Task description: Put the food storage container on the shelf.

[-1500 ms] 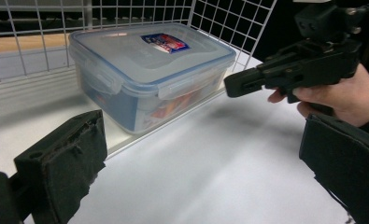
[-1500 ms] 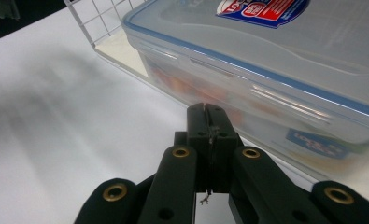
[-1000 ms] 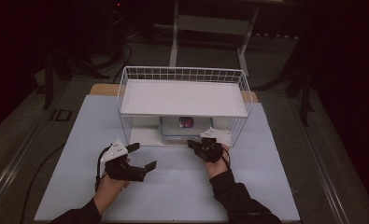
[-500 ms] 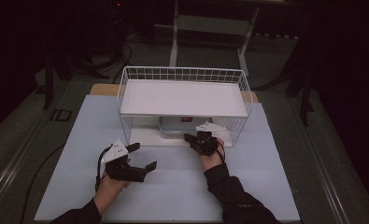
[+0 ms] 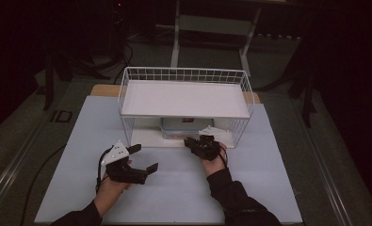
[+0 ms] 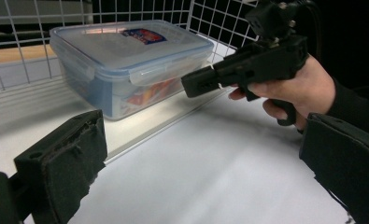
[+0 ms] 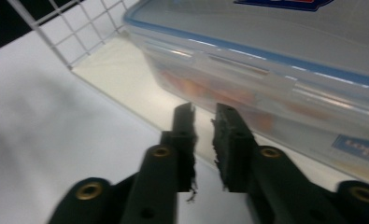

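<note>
A clear lidded food container point(image 5: 183, 127) with a blue seal stands on the bottom shelf of a white wire rack point(image 5: 183, 75). My right gripper point(image 5: 189, 141) is level at the rack's front, pointing at the container point(image 7: 275, 65). Its jaws point(image 7: 204, 112) have just been opening; a narrow gap shows with nothing in it, and the tips stop short of the box wall. My left gripper point(image 5: 146, 157) rests low on the white mat at the left, wide open and empty. In the left gripper view point(image 6: 201, 135) the container point(image 6: 131, 60) and the right gripper point(image 6: 205, 84) lie ahead.
The rack's solid white top shelf point(image 5: 186, 99) covers the container from above. A white mat point(image 5: 268, 165) spreads over the table in front of the rack. Dark floor, cables and a metal frame point(image 5: 212, 28) lie beyond the table.
My right gripper has edged slightly left and closer to the rack's front opening. The left hand has stayed put.
</note>
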A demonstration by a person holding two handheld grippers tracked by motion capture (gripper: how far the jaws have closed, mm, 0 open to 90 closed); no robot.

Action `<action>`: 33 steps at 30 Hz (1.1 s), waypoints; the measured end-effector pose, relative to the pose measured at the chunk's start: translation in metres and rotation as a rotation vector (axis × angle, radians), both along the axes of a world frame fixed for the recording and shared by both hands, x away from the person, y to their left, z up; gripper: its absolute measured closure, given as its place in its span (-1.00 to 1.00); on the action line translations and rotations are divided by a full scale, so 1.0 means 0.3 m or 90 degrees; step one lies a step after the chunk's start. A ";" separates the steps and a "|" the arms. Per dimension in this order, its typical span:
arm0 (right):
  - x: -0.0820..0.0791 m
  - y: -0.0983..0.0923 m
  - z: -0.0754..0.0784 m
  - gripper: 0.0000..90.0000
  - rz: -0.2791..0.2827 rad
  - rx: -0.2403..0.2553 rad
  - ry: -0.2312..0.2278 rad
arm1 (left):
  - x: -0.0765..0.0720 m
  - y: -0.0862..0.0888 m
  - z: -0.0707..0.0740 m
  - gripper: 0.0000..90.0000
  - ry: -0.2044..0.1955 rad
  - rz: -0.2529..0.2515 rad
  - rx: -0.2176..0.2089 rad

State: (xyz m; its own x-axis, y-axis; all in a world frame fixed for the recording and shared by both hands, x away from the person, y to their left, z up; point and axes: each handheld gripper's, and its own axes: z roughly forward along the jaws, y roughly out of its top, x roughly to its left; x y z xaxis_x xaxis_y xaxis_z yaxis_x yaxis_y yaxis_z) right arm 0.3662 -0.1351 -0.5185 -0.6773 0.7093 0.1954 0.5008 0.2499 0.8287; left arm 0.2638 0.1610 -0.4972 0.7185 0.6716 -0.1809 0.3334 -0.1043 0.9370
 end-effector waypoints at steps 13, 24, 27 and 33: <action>-0.095 -0.039 0.043 -0.57 0.066 0.044 -0.005 | -0.020 0.000 0.018 -0.98 -0.003 -0.015 0.003; -0.223 -0.127 0.071 -0.62 0.071 0.038 -0.047 | -0.056 0.019 0.017 -0.98 0.001 -0.034 0.009; -0.252 -0.148 0.060 -0.62 0.072 0.028 -0.046 | -0.067 0.028 0.014 -0.98 0.006 -0.037 0.010; -0.298 -0.202 0.048 -0.62 0.069 0.024 -0.046 | -0.090 0.051 0.007 -0.98 0.002 -0.039 0.019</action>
